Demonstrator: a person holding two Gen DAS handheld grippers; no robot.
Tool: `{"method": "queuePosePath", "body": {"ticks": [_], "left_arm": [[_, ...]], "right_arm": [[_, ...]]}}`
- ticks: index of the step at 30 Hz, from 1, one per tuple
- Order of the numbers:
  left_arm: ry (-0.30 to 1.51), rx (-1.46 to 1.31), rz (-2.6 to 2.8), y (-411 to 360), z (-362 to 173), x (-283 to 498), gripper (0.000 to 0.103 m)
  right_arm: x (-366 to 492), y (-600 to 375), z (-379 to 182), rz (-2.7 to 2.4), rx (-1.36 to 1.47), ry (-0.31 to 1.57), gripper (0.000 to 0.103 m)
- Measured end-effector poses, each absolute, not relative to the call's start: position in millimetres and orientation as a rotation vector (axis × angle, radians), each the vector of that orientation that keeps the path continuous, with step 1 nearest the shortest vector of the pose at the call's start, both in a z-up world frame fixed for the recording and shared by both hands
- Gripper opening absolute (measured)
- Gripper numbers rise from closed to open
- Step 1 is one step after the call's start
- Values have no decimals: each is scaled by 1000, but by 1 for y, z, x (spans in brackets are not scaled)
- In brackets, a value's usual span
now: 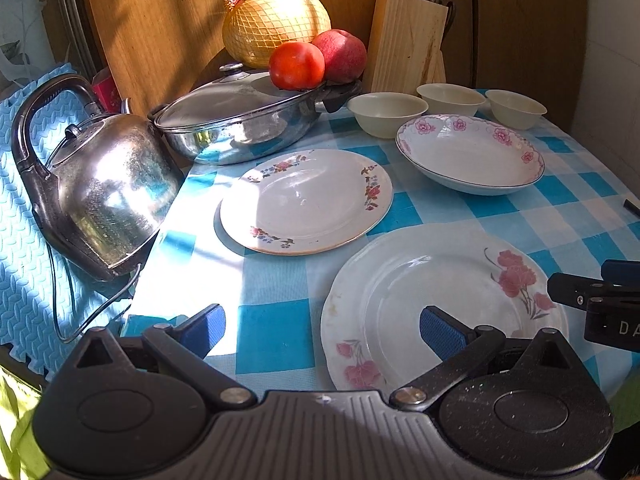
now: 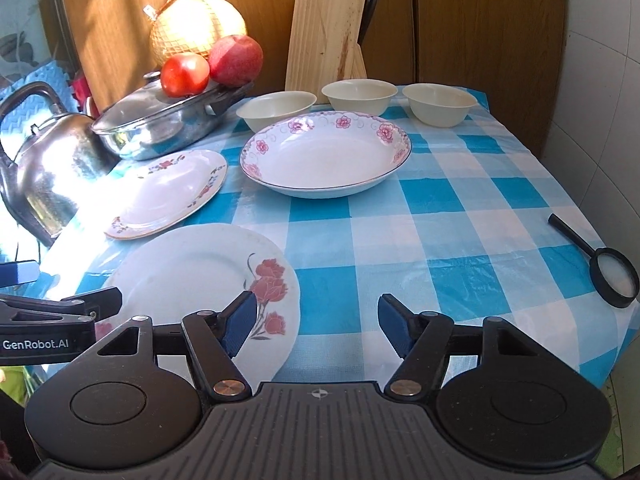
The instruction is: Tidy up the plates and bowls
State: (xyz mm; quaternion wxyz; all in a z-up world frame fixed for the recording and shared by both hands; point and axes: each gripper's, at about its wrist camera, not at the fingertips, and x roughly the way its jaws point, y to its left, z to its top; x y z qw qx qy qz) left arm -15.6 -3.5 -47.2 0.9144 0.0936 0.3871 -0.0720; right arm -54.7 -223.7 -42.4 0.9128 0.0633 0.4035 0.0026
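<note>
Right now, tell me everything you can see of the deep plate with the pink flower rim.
The deep plate is white and glossy, ceramic by its look, with pink blossoms and fine scrollwork around its broad rim and a thin dark line at the edge. It is empty and sits upright and level on the blue checked tablecloth, just in front of the three cream bowls. Nothing rests in it, and neither gripper touches it. Whether it touches the nearest bowl cannot be told.

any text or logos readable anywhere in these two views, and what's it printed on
"GenRobot.AI", in white on the black body of the left gripper, seen at the left edge of the right wrist view.
"DA", white letters cut off by the frame edge, on the black body of the right gripper, seen at the right edge of the left wrist view.
The tag on the netted pomelo is too small to read.
</note>
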Motion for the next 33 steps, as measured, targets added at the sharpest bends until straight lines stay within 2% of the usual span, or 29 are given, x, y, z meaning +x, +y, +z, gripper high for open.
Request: {"method": "queuePosePath", "body": {"ticks": [10, 20, 31, 33], "left_arm": [[832, 207, -172, -7, -56, -13, 99], [887, 201, -204, -12, -64, -7, 99], [933, 175, -244, -18, -71, 0, 97], [940, 163, -257, -18, -71, 1, 96]], "right_arm": [[-50, -220, -47, 40, 147, 864, 69], [-46, -218, -55, 73, 160, 907, 58], [-41, -217, -59, 114, 173, 933, 55], [-40, -217, -59, 131, 176, 931, 48]]}}
